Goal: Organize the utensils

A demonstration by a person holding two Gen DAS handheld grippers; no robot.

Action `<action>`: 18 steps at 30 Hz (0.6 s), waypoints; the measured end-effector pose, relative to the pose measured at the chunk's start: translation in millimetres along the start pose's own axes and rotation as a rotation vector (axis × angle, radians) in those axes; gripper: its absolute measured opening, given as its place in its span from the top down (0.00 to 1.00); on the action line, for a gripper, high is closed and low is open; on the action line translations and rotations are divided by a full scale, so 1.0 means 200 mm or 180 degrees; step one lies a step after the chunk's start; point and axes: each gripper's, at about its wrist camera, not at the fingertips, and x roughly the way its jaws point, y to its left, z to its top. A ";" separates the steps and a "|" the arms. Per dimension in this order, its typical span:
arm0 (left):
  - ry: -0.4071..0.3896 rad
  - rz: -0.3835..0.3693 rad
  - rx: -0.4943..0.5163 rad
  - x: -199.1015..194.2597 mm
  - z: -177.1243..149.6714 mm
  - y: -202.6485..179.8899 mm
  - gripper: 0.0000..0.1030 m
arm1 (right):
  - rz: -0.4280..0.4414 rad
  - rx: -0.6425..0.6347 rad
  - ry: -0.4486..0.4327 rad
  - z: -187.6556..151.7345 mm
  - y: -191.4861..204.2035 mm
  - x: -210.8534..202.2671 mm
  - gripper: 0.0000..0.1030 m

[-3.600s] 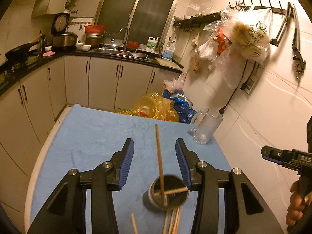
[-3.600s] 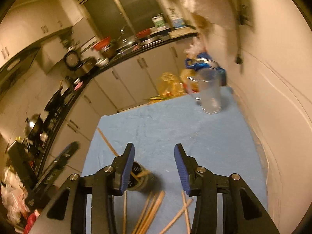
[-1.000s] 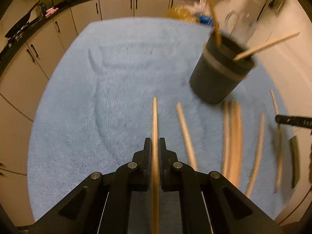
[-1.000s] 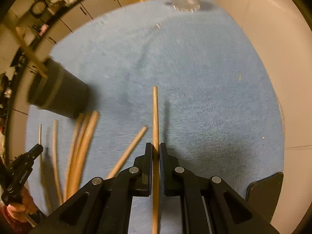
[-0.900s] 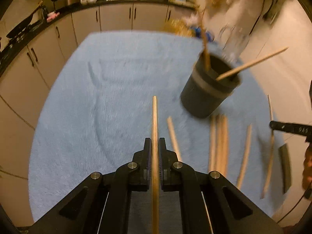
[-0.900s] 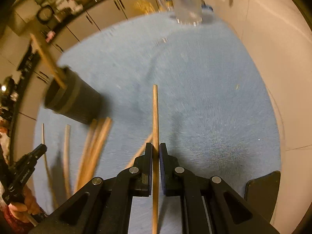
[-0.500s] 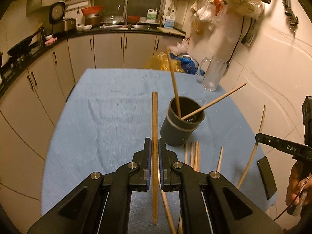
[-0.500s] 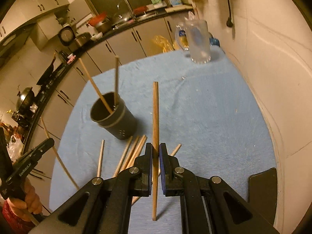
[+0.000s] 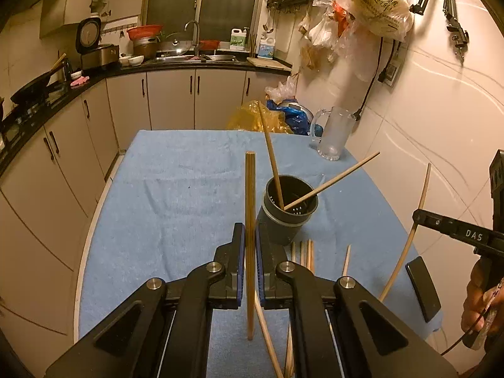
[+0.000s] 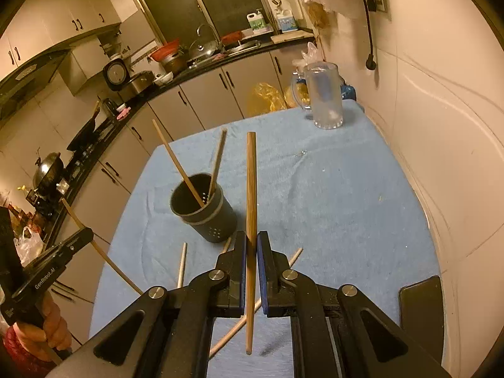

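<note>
Chopsticks, wooden: one clamped upright in the left gripper (image 9: 249, 253), one (image 10: 250, 214) clamped in the right gripper (image 10: 251, 260), both held above the blue cloth (image 9: 176, 195). Two more lean inside the dark holder (image 9: 288, 211), mid-table. Several loose chopsticks (image 9: 304, 253) lie just beside the holder. Glass mug (image 10: 324, 97) stands at the far corner.

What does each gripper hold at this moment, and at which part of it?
The left gripper is shut on one wooden chopstick, gripping it around the middle. The right gripper likewise clamps another chopstick around its middle.
</note>
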 end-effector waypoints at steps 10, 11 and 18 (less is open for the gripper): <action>-0.0031 -0.0021 0.0012 -0.03 0.04 -0.01 0.94 | 0.0100 -0.0010 -0.0121 0.08 0.05 -0.07 0.93; -0.0037 -0.0020 0.0013 -0.03 0.04 -0.02 0.94 | 0.0110 -0.0014 -0.0125 0.08 0.05 -0.07 0.93; -0.0085 -0.0031 0.0045 -0.05 0.08 -0.04 0.94 | 0.0207 -0.0107 -0.0211 0.15 0.11 -0.09 0.93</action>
